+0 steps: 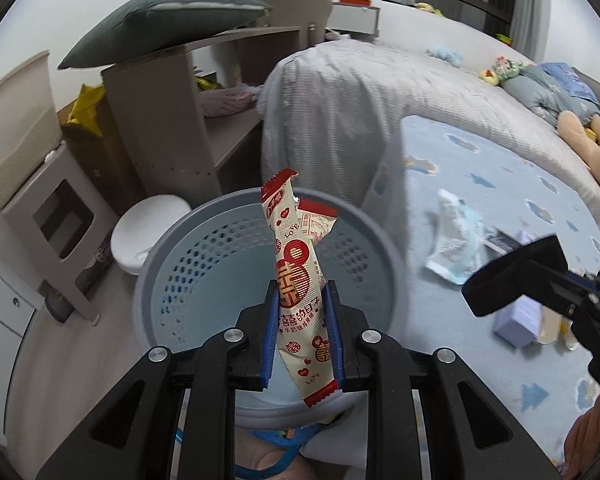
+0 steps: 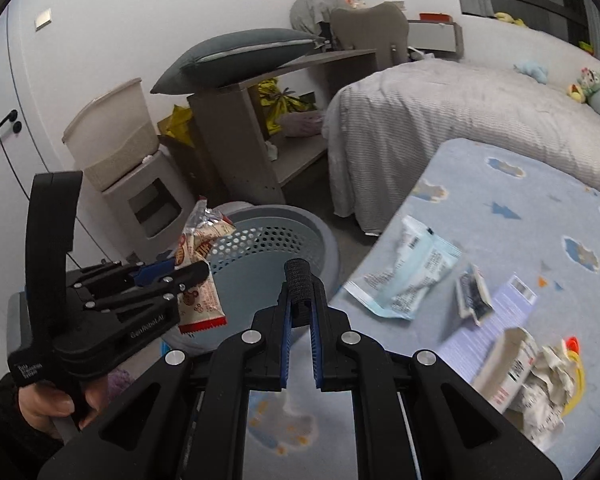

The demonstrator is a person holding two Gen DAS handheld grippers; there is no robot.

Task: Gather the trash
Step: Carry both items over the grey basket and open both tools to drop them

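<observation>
Left-wrist footage shows a red-and-cream snack wrapper [image 1: 300, 280] pinched at mid-length by the left gripper [image 1: 302, 332], its blue pads [image 1: 270, 336] closed against both faces of the packet. The wrapper is held upright directly above the open mouth of a perforated blue-grey basket [image 1: 188, 240], which stands on the floor beside the bed. A light, limp film is suggested by the packet's twisted upper end; it is judged likely to flutter rather than drop cleanly on release, so the hold near the middle seems well chosen.

In the right-wrist view, the right gripper [image 2: 300, 320] is seen nearly closed, a narrow gap left between its pads, with a small dark textured piece [image 2: 298, 280] at the fingertips; whether it is actually held cannot be told. It is poised over the edge of a blue patterned bedsheet [image 2: 520, 208], where more litter lies: a pale blue crumpled packet [image 2: 408, 276], a small dark sachet [image 2: 474, 292], a lilac leaflet [image 2: 496, 312] and crumpled paper [image 2: 548, 396].
</observation>
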